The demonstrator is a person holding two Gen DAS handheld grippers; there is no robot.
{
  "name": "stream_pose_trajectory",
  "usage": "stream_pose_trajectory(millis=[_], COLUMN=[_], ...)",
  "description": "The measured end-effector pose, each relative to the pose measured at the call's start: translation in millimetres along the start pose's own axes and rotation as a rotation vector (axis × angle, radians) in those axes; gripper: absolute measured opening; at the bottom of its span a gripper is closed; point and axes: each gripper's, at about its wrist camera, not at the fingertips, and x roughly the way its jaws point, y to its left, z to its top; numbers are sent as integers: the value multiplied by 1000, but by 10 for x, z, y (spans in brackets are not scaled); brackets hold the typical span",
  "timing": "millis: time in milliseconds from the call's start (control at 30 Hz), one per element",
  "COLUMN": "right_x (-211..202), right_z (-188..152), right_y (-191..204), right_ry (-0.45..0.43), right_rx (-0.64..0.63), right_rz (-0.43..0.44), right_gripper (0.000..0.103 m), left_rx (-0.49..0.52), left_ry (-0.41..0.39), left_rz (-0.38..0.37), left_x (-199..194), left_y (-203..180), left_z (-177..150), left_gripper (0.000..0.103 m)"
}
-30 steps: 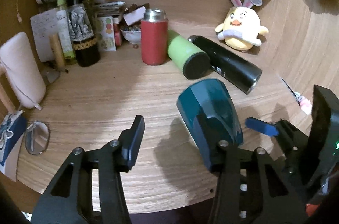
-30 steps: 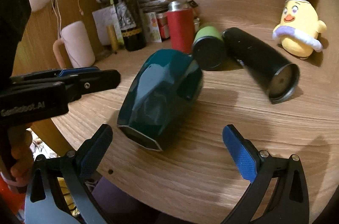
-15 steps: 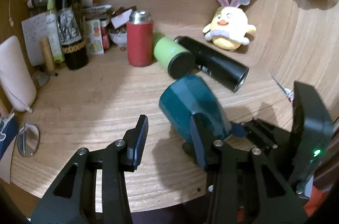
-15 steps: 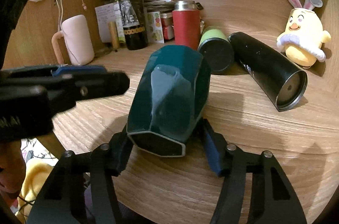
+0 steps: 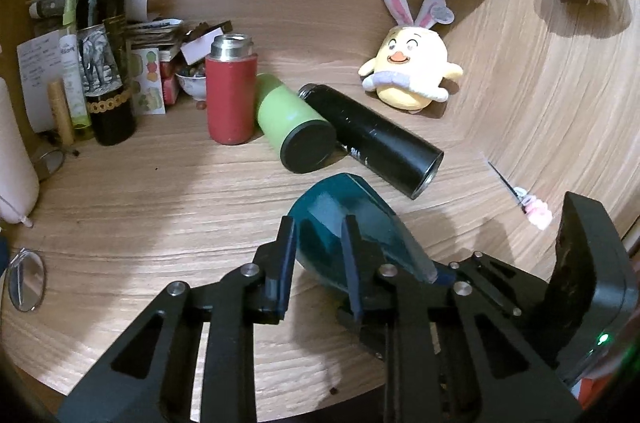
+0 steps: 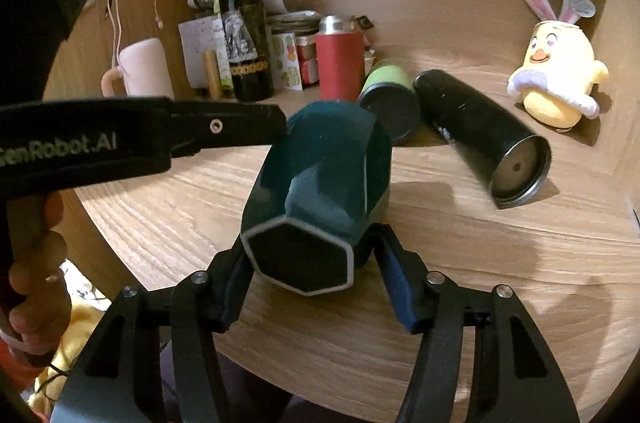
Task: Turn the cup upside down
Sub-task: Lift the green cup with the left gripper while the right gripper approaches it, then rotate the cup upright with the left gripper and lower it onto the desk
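A dark teal faceted cup (image 6: 320, 183) is tilted on its side above the wooden desk (image 6: 460, 263), its hexagonal base toward the right wrist camera. My right gripper (image 6: 310, 283) is shut on the cup near its base, one finger on each side. In the left wrist view the cup (image 5: 332, 223) lies right of centre, and my left gripper (image 5: 318, 255) has its jaws narrowed at the cup's far end; the right-hand finger (image 5: 352, 263) overlaps the cup. Whether the left fingers pinch the cup wall is unclear. The left gripper's body also shows in the right wrist view (image 6: 240, 123).
A black flask (image 5: 372, 139) and a green tumbler (image 5: 296, 131) lie on their sides just behind the cup. A red thermos (image 5: 230, 95), a wine bottle (image 5: 106, 63), a pink mug (image 6: 142, 71) and a chick plush (image 5: 412, 71) stand further back. A round mirror (image 5: 26, 283) lies at the left edge.
My right gripper closed on the teal cup and lifted its base end. My left gripper narrowed and moved right onto the cup's other end.
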Motion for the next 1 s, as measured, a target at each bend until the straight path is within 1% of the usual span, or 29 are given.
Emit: stream_pose_trajectory(millis=[167,300,400,733,1000], right_x=[-61,-37,-6,165,152], right_z=[82,155,187,313,378], right_y=[-27,-7,8,-51,-87], right_ry=[-22,-27,-28,-2,-7], right_rx=[1,-13,-19,22,39], right_rz=[-6,-10,-9,14,28], right_gripper=[55,54,54,54,53], left_rx=[10,8,17,10,-1], left_ry=[-8,-10,-14,-1,5], left_rz=[-15,-44,-41,-61,-99], left_x=[-10,-9,5,124,133], left_y=[-8,29,46,162,194], left_z=[41,109,157,282,317], left_gripper=[23,23,23,23,22])
